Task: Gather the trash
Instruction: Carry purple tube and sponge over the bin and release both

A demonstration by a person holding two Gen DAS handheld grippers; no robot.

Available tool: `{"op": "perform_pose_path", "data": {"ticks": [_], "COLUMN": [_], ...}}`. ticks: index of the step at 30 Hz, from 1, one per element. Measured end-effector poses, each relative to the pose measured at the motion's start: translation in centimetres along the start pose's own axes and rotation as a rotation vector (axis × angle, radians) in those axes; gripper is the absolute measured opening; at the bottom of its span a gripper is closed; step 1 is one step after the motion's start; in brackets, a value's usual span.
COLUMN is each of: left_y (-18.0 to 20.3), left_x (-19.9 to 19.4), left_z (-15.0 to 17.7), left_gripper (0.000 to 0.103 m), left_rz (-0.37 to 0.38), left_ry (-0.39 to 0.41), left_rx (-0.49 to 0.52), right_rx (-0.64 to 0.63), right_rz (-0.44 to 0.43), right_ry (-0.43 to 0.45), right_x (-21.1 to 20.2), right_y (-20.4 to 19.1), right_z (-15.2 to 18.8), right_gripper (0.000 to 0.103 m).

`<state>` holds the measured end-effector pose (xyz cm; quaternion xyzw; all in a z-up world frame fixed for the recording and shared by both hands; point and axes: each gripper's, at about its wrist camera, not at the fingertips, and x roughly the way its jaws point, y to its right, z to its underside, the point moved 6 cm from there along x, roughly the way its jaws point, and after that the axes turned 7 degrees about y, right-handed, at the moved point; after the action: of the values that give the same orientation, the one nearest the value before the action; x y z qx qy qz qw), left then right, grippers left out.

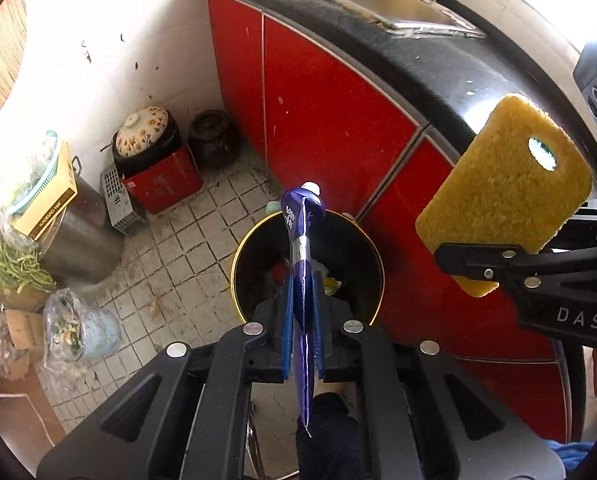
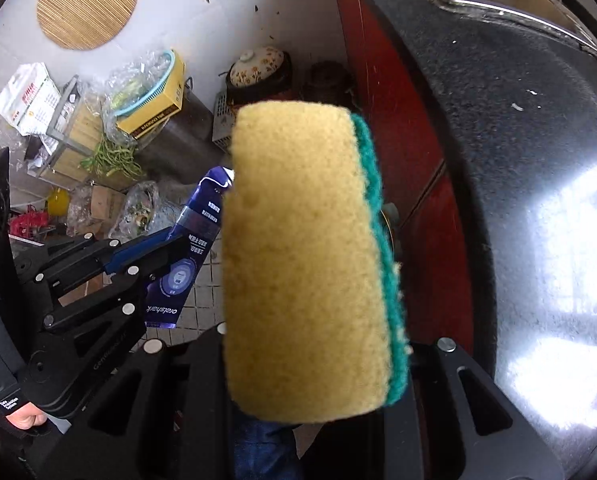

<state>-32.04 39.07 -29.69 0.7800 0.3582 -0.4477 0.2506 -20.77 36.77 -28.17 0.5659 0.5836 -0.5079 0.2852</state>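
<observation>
- Left gripper (image 1: 303, 320) squeezed tight on flat purple toothpaste tube (image 1: 301, 248), right over open trash bin (image 1: 372, 256), ready to drop.
- Right gripper (image 1: 474, 270) pinching yellow sponge (image 1: 502, 196), off beside bin, by red cupboard (image 1: 330, 120), waiting its turn.

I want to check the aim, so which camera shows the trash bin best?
The left wrist view: the trash bin shows its gold rim and open mouth under the toothpaste tube. In the right wrist view the sponge hides nearly all of it.

Floral-lidded pot (image 1: 141, 131) beside red cabinets (image 1: 330, 128)
</observation>
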Motion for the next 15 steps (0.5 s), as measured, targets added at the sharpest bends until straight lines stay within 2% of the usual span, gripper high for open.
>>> {"op": "perform_pose_path", "data": {"ticks": [8, 10, 11, 12, 13, 15], "left_y": [-0.5, -0.6, -0.7, -0.7, -0.6, -0.6], "left_x": [2.1, 2.5, 2.7, 2.9, 3.2, 3.6], "left_z": [0.6, 0.6, 0.5, 0.4, 0.4, 0.3], "left_gripper": [0.008, 0.008, 0.008, 0.009, 0.009, 0.009], "left_rz": [0.025, 0.031, 0.033, 0.033, 0.037, 0.035], "left_ry": [-0.022, -0.027, -0.03, -0.031, -0.035, -0.039], "left_rx": [-0.012, -0.02, -0.023, -0.024, -0.02, -0.003], "right_rx": [-0.008, -0.008, -0.005, -0.001, 0.004, 0.007], "right_rz": [0.024, 0.034, 0.034, 0.037, 0.044, 0.041], "right_ry": [-0.032, -0.035, -0.039, -0.041, -0.035, -0.029], "right_x": [1.3, 1.6, 1.8, 2.0, 2.2, 2.3], "right_y": [-0.3, -0.3, -0.2, 0.0, 0.0, 0.0], "right_z": [-0.9, -1.4, -1.6, -1.7, -2.0, -2.3], "right_gripper": [0.026, 0.03, 0.041, 0.058, 0.063, 0.065]}}
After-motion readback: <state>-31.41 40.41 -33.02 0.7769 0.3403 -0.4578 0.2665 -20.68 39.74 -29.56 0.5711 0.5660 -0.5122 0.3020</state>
